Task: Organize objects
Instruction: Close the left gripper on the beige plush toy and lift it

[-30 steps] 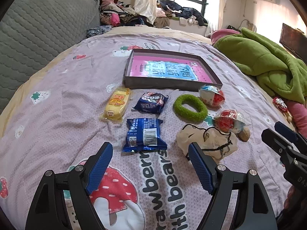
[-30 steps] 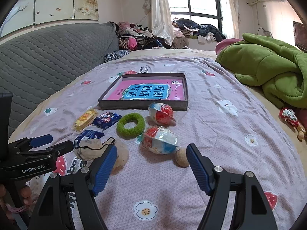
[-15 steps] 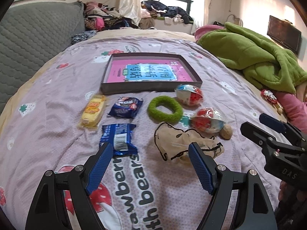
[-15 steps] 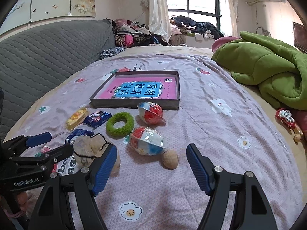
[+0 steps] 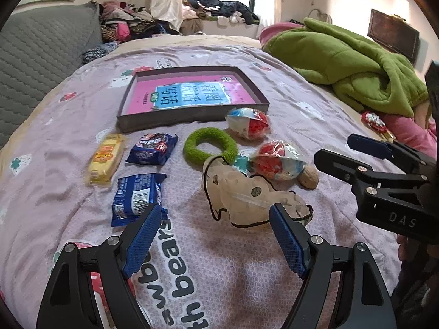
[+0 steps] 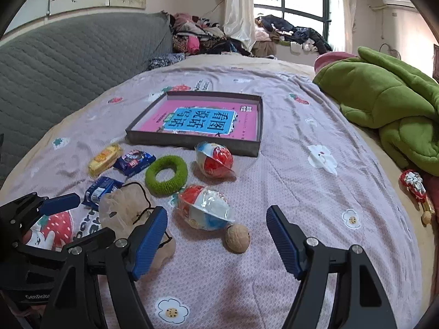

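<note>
On the purple bedspread a shallow dark box (image 5: 189, 116) (image 6: 192, 144) with a pink book inside lies at the back. In front lie a yellow snack (image 5: 105, 157), two blue snack packs (image 5: 152, 149) (image 5: 135, 198), a green ring (image 5: 210, 148) (image 6: 166, 174), two red-and-white egg packs (image 5: 248, 123) (image 5: 277, 161), a walnut (image 6: 237, 238) and a beige pouch (image 5: 247, 194) (image 6: 123, 205). My left gripper (image 5: 216, 235) is open, just short of the pouch. My right gripper (image 6: 216, 235) is open, with the walnut between its fingers' line.
A green blanket (image 5: 343, 60) is heaped at the right. A grey quilted headboard (image 6: 68, 60) runs along the left. A small red ornament (image 6: 414, 185) lies near the right bed edge. Clothes are piled by the window.
Both grippers have moved forward toward the objects. The left one has swung right, so the pouch now sits ahead of its fingers. Both stay open.
</note>
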The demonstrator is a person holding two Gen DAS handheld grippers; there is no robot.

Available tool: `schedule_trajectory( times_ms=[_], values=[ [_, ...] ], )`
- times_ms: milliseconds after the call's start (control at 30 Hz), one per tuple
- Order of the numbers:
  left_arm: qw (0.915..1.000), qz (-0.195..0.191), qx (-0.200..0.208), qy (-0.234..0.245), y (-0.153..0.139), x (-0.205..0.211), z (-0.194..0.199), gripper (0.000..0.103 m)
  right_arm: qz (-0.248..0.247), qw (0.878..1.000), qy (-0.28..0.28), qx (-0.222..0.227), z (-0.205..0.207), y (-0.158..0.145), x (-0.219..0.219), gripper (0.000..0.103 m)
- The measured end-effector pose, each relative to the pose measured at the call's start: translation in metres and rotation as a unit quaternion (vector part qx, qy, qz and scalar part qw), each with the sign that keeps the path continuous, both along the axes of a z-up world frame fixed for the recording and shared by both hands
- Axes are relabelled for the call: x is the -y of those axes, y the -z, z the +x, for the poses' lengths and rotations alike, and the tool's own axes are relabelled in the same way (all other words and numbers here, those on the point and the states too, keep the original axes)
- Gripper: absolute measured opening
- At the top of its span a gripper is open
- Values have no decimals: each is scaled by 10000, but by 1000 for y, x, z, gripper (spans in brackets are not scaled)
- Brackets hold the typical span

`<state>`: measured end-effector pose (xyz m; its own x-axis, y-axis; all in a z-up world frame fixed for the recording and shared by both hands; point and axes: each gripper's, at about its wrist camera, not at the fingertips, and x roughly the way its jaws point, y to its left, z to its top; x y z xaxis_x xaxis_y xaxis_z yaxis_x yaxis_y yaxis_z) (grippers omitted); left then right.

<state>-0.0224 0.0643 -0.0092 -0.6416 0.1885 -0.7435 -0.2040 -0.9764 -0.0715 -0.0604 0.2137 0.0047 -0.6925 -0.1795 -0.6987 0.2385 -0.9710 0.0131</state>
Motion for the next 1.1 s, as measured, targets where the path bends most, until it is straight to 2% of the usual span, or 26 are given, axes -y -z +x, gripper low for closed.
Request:
schedule_trajectory(
  times_ms=[333,667,933,1100],
  values=[
    [9993,-23,338,169,19,-6,-17,82,40,9991,-318,294,-28,16,4,74],
    [9962,221,668,505,28,-10,-40,82,240,9933,-792,803,-59,40,4,74],
    [9908,645,966,691,37,-10,-62,82,-140,9905,-946,985,-75,46,-3,74],
    [9901,595,959,834,41,-19,-71,82,-90,9886,-1141,983,-81,47,1,72]
  ],
)
